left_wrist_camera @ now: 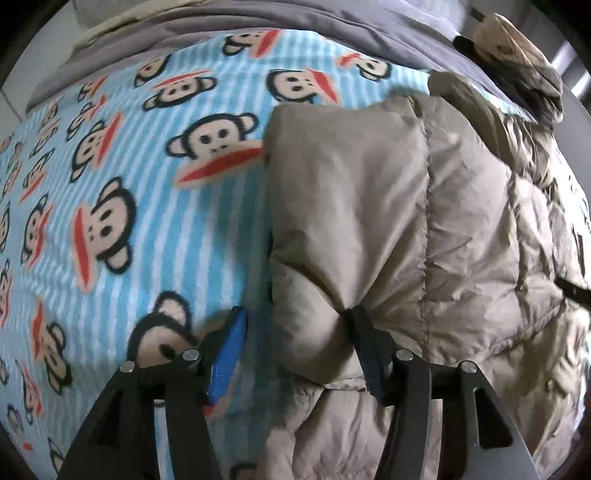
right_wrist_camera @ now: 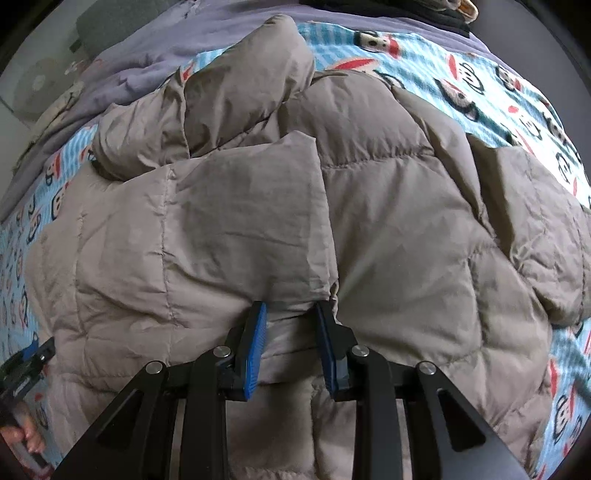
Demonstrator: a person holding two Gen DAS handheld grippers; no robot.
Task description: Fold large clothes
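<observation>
A grey-beige quilted down jacket lies spread on a blue striped monkey-print blanket. In the left wrist view the jacket's folded edge fills the right half. My left gripper is open, its right finger pressed into the jacket's edge and its blue-padded left finger over the blanket. My right gripper is open with both tips against a raised fold of the jacket. The left gripper also shows at the far lower left of the right wrist view.
A grey sheet lies beyond the blanket. A fur-trimmed hood or garment sits at the far right. Purple-grey bedding and a dark item lie at the far edge.
</observation>
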